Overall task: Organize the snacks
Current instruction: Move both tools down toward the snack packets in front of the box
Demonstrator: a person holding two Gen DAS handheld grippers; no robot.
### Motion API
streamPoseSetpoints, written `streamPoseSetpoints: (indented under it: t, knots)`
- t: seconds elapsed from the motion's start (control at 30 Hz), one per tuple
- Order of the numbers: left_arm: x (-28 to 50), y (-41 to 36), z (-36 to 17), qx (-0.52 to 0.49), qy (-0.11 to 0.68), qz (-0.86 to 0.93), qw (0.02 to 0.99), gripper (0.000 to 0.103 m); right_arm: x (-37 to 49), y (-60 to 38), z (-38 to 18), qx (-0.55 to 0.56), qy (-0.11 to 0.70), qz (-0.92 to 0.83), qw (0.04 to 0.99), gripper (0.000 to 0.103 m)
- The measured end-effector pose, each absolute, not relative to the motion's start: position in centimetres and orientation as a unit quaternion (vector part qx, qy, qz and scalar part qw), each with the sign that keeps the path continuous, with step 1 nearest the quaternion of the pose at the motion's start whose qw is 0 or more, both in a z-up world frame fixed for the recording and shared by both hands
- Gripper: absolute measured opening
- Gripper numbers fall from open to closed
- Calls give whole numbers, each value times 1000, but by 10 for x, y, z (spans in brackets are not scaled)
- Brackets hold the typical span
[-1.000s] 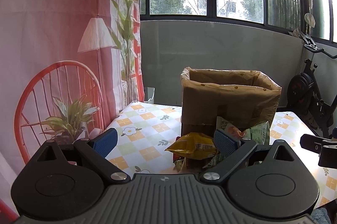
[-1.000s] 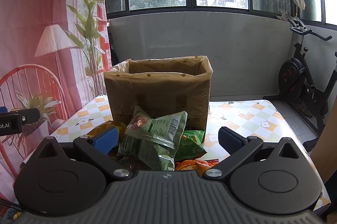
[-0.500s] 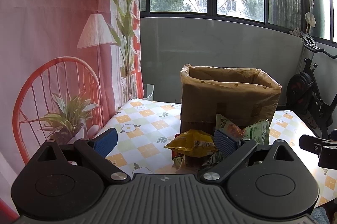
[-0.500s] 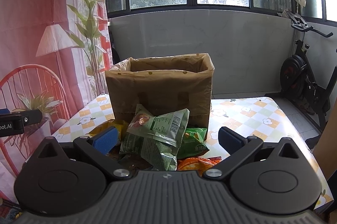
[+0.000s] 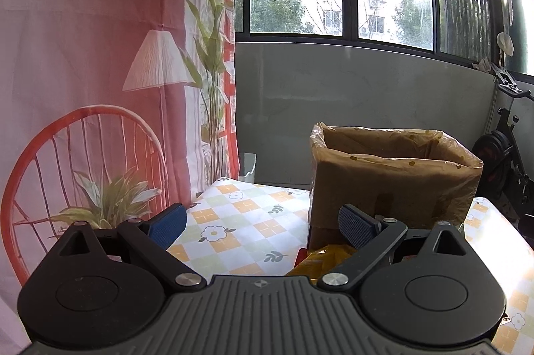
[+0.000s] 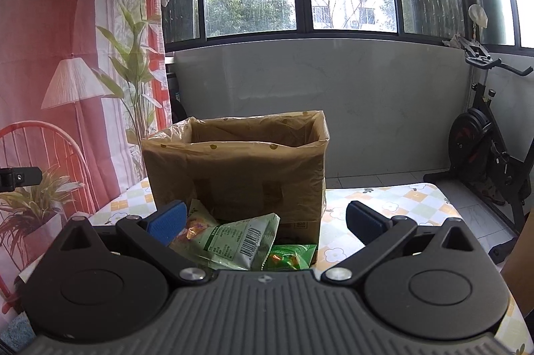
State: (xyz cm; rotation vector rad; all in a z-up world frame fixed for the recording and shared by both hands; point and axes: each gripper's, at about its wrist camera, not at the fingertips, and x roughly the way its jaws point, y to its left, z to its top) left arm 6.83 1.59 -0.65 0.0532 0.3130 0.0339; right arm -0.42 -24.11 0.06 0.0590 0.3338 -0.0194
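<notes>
A cardboard box lined with a clear plastic bag point(image 5: 393, 185) point(image 6: 240, 168) stands open-topped on the checked tablecloth point(image 5: 240, 221). A heap of snack packets lies in front of it: a yellow packet point(image 5: 320, 258) shows in the left wrist view, a pale green packet with a barcode point(image 6: 233, 241) and a darker green one point(image 6: 290, 255) in the right wrist view. My left gripper point(image 5: 263, 225) is open, held above the table just left of the box. My right gripper point(image 6: 265, 221) is open too, above the packets and facing the box front.
A printed curtain with a lamp and red chair point(image 5: 100, 121) hangs on the left. An exercise bike point(image 6: 484, 154) stands at the right beyond the table. A grey wall and windows lie behind. The table's right half point(image 6: 400, 205) shows only cloth.
Both grippers have risen and tilted up, so the packets sit lower in view and are partly hidden. The left gripper has also moved closer to the box. Both stay open.
</notes>
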Motion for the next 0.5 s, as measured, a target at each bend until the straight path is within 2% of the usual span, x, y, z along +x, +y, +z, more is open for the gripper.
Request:
streamPoseSetpoints:
  t: [0.33, 0.5]
  knots:
    - [121, 15, -22, 65, 201, 14, 977, 99, 51, -251, -27, 32, 216, 25, 976, 103]
    - [140, 28, -18, 27, 216, 1, 976, 98, 74, -241, -30, 16, 222, 34, 974, 103]
